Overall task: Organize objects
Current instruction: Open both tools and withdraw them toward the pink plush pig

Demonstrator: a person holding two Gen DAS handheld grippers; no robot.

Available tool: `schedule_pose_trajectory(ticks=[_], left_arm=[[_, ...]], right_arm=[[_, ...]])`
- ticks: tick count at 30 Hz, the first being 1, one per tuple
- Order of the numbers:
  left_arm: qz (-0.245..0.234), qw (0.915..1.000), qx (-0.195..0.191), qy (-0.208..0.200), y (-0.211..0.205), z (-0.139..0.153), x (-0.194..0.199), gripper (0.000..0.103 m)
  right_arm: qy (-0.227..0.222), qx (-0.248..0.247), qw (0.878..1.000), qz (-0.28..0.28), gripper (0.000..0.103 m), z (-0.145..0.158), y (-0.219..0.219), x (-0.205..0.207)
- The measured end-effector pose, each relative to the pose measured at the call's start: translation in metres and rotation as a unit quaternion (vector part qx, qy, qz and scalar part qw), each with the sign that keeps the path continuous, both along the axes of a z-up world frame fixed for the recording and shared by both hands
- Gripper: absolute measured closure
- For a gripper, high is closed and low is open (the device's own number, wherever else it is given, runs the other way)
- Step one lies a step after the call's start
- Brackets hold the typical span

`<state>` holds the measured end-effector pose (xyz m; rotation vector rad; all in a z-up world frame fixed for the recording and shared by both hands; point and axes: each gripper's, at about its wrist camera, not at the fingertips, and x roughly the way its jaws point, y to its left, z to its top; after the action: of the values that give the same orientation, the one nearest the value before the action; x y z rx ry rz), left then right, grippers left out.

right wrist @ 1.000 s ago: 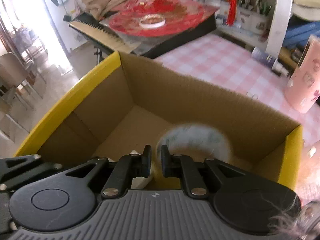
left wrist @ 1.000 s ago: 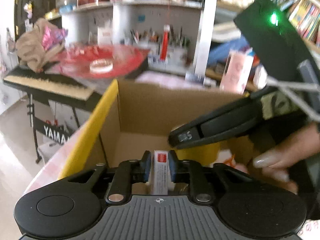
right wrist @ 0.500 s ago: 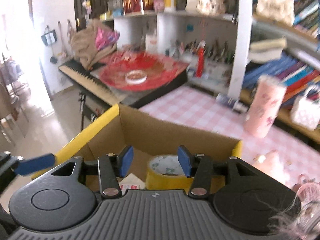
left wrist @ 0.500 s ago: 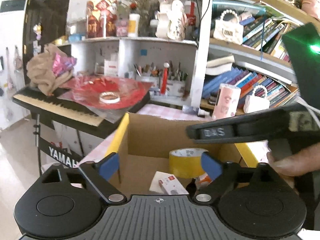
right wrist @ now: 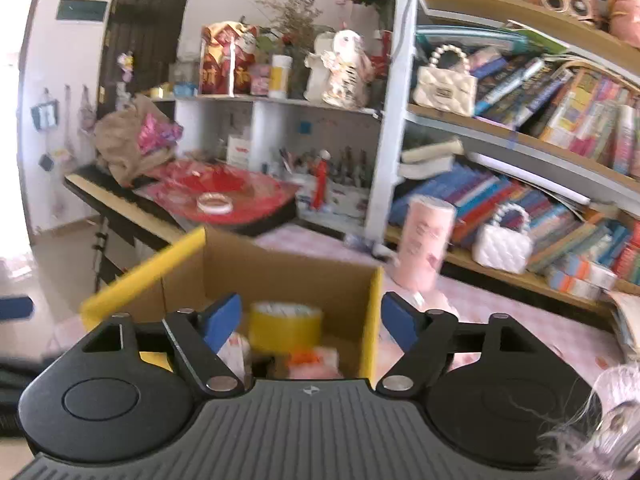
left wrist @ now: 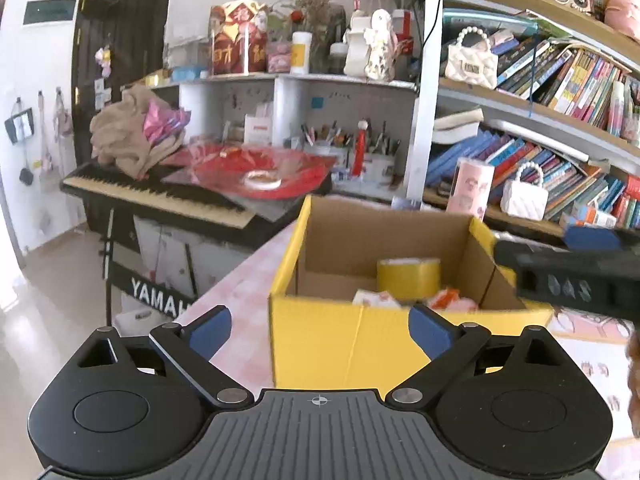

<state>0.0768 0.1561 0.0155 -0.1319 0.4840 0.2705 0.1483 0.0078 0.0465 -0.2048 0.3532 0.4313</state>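
Observation:
A yellow cardboard box stands on the pink checked table. Inside it lie a yellow tape roll, a small white carton and an orange-and-pink packet. My left gripper is open and empty, held back in front of the box's near wall. My right gripper is open and empty, just above the box, with the tape roll between its fingers' line of sight. The right gripper's body shows at the right edge of the left wrist view.
A keyboard under red plastic and cloth stands left of the table. A pink cylinder and a white handbag stand behind the box, before book-filled shelves. Tape rolls lie at the far right.
Both grippers were shut on items down inside the box, the left on the white carton, the right on the tape roll. They opened, left the items there, and rose and pulled back.

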Motion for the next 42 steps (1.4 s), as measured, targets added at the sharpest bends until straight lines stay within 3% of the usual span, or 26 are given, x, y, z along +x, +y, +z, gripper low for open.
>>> schedule_pose_trajectory(ticks=[9,13,20,42], left_arm=[[0.001,0.9996,-0.011,0.025,0.003,-0.008,-0.025,0.006],[-0.009,0.9996,-0.009,0.025,-0.002,-0.010,-0.035,0.006],[-0.034,0.9989,-0.007,0.031,-0.017,-0.014,-0.046,0.006],[-0.156,0.9869,0.013,0.037,-0.099,-0.013,-0.029,0.005]], right_arm=[[0.110,-0.004,0.993,-0.047,0.018,-0.032,-0.012,-0.032],[0.099,-0.016,0.994,-0.046,0.010,-0.035,-0.013,-0.051],[0.101,-0.026,0.993,-0.059,0.007,-0.040,-0.026,-0.073],[0.116,0.002,0.973,-0.202,0.002,-0.046,-0.124,-0.098]])
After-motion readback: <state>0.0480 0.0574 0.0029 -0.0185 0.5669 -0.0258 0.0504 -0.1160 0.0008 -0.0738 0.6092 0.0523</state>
